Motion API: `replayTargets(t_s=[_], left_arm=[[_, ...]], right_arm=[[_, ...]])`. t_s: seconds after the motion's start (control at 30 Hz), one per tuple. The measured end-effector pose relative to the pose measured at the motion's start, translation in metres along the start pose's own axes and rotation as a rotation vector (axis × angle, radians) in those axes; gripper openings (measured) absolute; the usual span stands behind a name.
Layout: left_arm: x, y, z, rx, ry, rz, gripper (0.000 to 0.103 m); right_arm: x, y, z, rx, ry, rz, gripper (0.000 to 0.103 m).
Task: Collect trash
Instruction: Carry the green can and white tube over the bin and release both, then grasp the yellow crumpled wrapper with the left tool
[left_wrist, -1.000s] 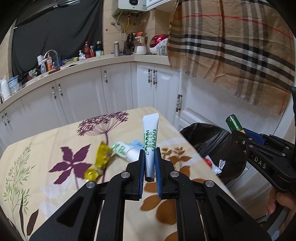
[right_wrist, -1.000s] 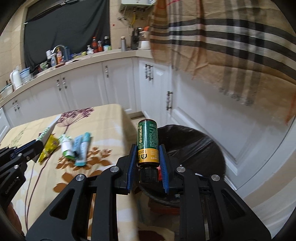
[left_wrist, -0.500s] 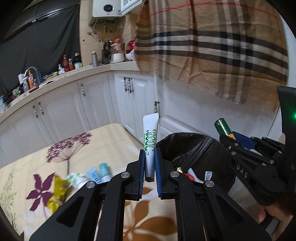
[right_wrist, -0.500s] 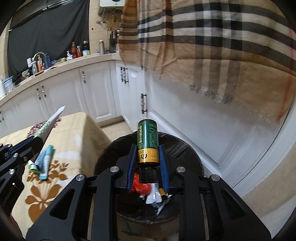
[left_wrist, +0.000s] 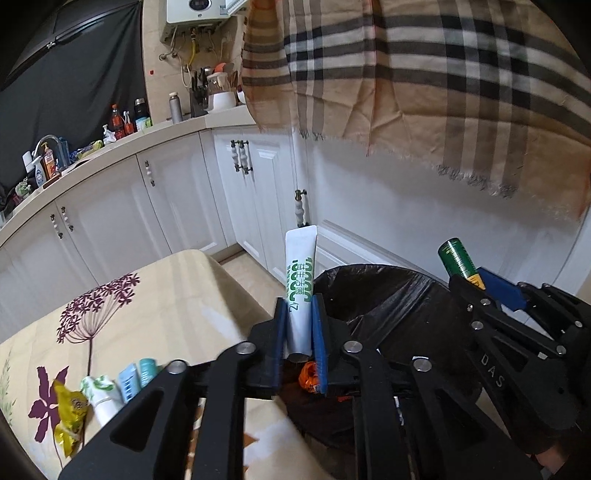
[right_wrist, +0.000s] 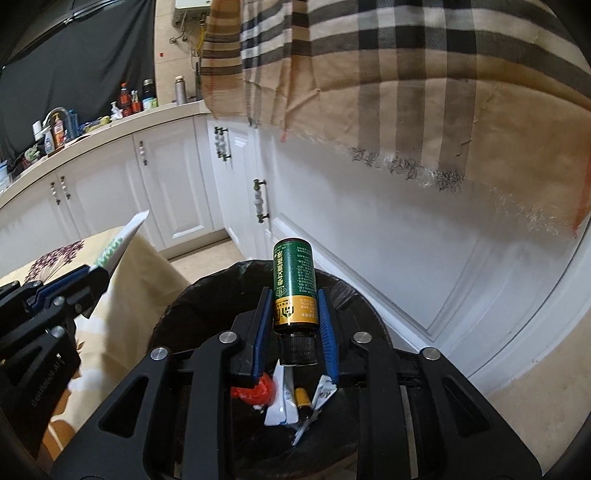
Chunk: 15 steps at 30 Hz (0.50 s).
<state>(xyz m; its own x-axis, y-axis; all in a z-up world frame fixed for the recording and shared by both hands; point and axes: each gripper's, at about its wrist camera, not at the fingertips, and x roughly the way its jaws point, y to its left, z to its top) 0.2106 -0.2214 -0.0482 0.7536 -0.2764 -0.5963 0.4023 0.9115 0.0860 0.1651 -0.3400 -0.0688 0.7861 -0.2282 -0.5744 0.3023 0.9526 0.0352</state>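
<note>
My left gripper is shut on a white tube with green print, held upright at the near rim of the black-lined trash bin. My right gripper is shut on a green and gold bottle, cap down, held over the open bin. It also shows at the right in the left wrist view. Wrappers and a red scrap lie inside the bin. The left gripper with the tube shows at the left of the right wrist view.
The table with a floral cloth holds a yellow wrapper, a white-green tube and two bluish tubes. White cabinets stand behind. A plaid cloth hangs above the bin.
Both grippers have swung right, away from the table and toward the bin. The bottle now hangs over the bin's opening, and the tube has reached its rim. Both grips are unchanged.
</note>
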Motion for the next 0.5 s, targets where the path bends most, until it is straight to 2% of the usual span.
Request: replayTargets(t_s=[0.07,0.13,0.2,0.5], left_arm=[[0.006,-0.002,0.001,0.0,0.013,0.002,0.019],[0.01,-0.003,0.0,0.002,0.025,0.008,0.022],[0.011,-0.003,-0.001,-0.002,0.031,0.01,0.032],[-0.004,0.018,-0.012,-0.032,0.038,0.042,0.043]], right_arm=[[0.004,-0.004,0.001,0.014,-0.004,-0.012,0.039],[0.005,-0.006,0.0,0.019,-0.003,-0.018,0.039],[0.004,-0.006,-0.001,0.02,-0.004,-0.02,0.04],[-0.006,0.004,-0.006,0.004,0.004,-0.003,0.041]])
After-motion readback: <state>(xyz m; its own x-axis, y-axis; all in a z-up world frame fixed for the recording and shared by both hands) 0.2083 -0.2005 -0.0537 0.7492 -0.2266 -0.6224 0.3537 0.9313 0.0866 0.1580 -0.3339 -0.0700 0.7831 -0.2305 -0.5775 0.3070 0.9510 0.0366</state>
